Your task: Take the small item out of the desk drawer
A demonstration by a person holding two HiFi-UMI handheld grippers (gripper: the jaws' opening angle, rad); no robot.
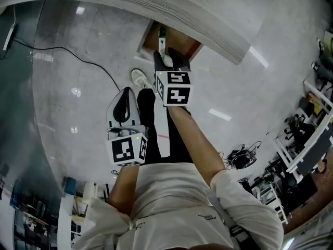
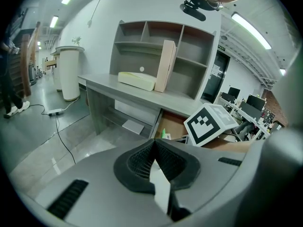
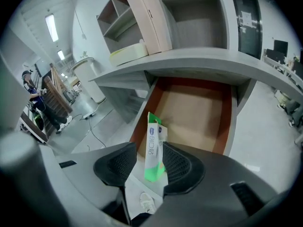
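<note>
A small green-and-white box stands upright between the jaws of my right gripper. It leans against the right pad, and a gap shows on its left side, so the jaws are open. Behind it lies the open brown drawer under the grey desk. In the head view the right gripper reaches out to the drawer, with the box at its tip. My left gripper hangs lower and nearer to me, its pads pressed together, holding nothing.
A shelf unit on the desk holds a tall pink book and a cream pad. A black cable runs across the shiny floor. My white shoe stands below the drawer. A white bin stands far left, office clutter to the right.
</note>
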